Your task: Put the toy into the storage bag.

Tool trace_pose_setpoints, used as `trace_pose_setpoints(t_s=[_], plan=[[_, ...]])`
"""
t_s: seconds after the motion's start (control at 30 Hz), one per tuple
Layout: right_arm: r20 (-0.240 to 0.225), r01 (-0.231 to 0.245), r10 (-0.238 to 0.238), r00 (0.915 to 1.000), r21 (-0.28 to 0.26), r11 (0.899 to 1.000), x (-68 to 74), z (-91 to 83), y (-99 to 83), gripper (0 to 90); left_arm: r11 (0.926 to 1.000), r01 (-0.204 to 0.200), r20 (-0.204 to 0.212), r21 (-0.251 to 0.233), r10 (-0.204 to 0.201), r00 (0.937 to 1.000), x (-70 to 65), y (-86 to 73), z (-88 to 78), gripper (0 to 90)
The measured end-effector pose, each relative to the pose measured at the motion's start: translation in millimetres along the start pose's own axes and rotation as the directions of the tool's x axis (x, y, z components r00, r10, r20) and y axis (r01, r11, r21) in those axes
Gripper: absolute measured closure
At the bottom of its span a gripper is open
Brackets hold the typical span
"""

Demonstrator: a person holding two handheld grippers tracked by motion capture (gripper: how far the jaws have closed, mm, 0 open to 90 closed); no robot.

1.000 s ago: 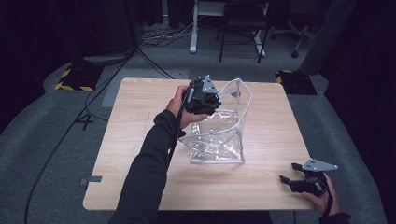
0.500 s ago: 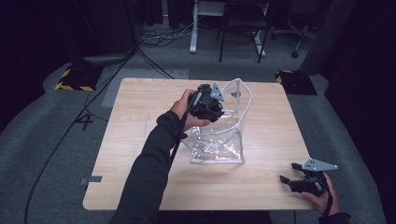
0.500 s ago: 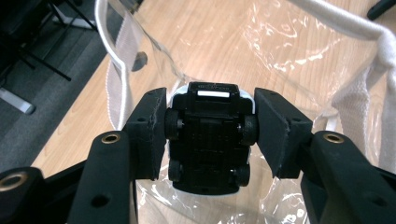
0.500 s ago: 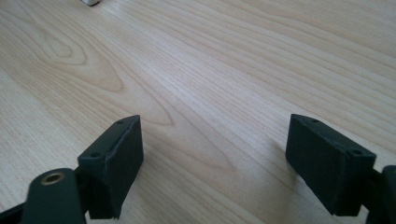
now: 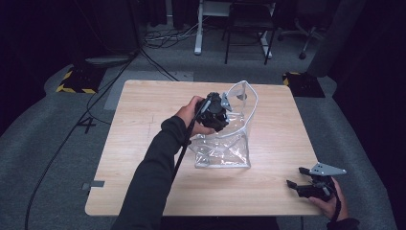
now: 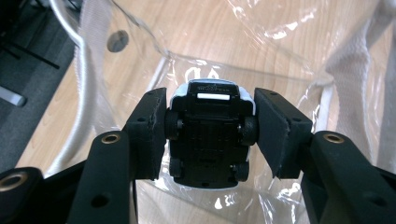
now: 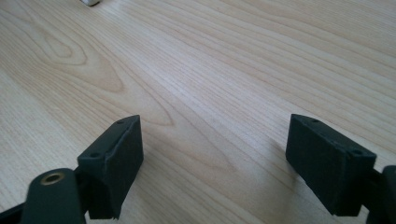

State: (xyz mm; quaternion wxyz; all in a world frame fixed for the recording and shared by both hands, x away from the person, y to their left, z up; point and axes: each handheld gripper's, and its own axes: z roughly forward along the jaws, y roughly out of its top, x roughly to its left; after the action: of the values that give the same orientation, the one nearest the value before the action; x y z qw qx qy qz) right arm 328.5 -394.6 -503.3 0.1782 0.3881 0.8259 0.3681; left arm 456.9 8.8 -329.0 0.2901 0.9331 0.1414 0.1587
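Clear plastic, creased and glinting, makes up the bag (image 5: 229,129) that stands near the middle of the table (image 5: 143,143), a little toward its far edge, with its white-trimmed mouth gaping upward. Over the last second the left gripper (image 5: 216,111) has drifted a short way rightward, from just outside the bag's left rim to a spot over the opening. In the left gripper view its two pads are pinched on a toy car (image 6: 208,133), belly toward the camera, black chassis and wheels showing with a pale body edge behind it. The car hangs just above the mouth of the bag, with wrinkled film and the wooden top visible beneath it. By my reading, the carry is nearly over and the car is about lined up for a drop or a lowering into the bag; what remains is to go down past the rim without snagging the soft wall, then let go. The right gripper (image 5: 313,184) has not shifted: it rests by the table's near right corner, its pads (image 7: 114,161) spread wide over bare wood with nothing between them.
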Motion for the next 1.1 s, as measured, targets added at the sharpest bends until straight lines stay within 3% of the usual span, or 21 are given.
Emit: trace_pose_setpoints(t_s=[0.03, 0.07, 0.2, 0.27, 0.33, 0.37, 0.47, 0.6, 0.77, 0.87, 0.9, 1.0, 1.1], plan=[[0.000, 0.000, 0.000, 1.0000, 0.000, 1.000, 0.0, 0.0, 0.0, 19.1, 0.9985, -0.040, 0.010, 0.037, 0.040, 0.9992, 2.0, 0.2, -0.8, 47.4], [0.000, 0.000, 0.000, 1.0000, 0.000, 1.000, 0.0, 0.0, 0.0, 19.1, 0.9976, -0.055, 0.005, 0.043, 0.054, 0.9985, 1.8, 0.2, -1.1, 47.4], [0.000, 0.002, -0.002, 1.0000, -0.001, 1.000, -0.3, 0.1, -0.1, 19.1, 0.9955, -0.063, 0.036, 0.071, 0.061, 0.9975, -0.3, 0.2, -0.3, 47.4], [0.000, 0.001, -0.001, 1.0000, -0.001, 1.000, -0.2, 0.1, 0.0, 19.0, 0.9946, -0.074, 0.028, 0.073, 0.072, 0.9970, -0.9, 0.5, -0.4, 47.4], [0.000, 0.002, -0.002, 1.0000, 0.000, 1.000, -0.3, 0.1, 0.0, 19.0, 0.9943, -0.057, 0.037, 0.089, 0.054, 0.9978, -3.3, 0.0, -1.1, 47.4], [0.000, 0.000, 0.000, 1.0000, 0.000, 1.000, -0.1, 0.1, 0.1, 19.0, 0.9940, -0.078, 0.044, 0.076, 0.075, 0.9962, -3.0, 0.1, 0.2, 47.4], [0.000, 0.002, -0.002, 1.0000, 0.000, 1.000, -0.3, 0.1, 0.0, 19.1, 0.9919, -0.089, 0.064, 0.091, 0.083, 0.9945, -4.9, -1.1, 2.2, 47.4], [0.000, 0.001, -0.001, 1.0000, 0.000, 1.000, -0.1, 0.1, 0.0, 19.0, 0.9863, -0.097, 0.088, 0.133, 0.085, 0.9924, -7.4, -4.0, 4.2, 47.4], [0.000, 0.001, -0.001, 1.0000, 0.000, 1.000, -0.1, 0.1, 0.0, 19.1, 0.9847, -0.117, 0.090, 0.130, 0.106, 0.9903, -8.5, -7.0, 3.5, 47.3], [0.000, 0.003, -0.003, 1.0000, -0.001, 1.000, -0.3, 0.2, 0.0, 19.1, 0.9858, -0.109, 0.096, 0.128, 0.097, 0.9907, -10.8, -8.7, 0.5, 47.3], [0.000, 0.002, -0.002, 1.0000, -0.001, 1.000, -0.2, 0.2, 0.0, 19.0, 0.9837, -0.129, 0.096, 0.126, 0.117, 0.9884, -10.2, -8.5, 0.2, 47.3], [0.000, 0.002, -0.002, 1.0000, -0.001, 1.000, -0.2, 0.2, 0.0, 19.0, 0.9849, -0.106, 0.087, 0.137, 0.094, 0.9917, -11.1, -10.2, -1.6, 47.2], [0.000, 0.003, -0.003, 1.0000, 0.000, 1.000, -0.3, 0.2, 0.0, 19.1, 0.9827, -0.127, 0.083, 0.134, 0.117, 0.9897, -9.4, -10.7, -0.8, 47.2]])
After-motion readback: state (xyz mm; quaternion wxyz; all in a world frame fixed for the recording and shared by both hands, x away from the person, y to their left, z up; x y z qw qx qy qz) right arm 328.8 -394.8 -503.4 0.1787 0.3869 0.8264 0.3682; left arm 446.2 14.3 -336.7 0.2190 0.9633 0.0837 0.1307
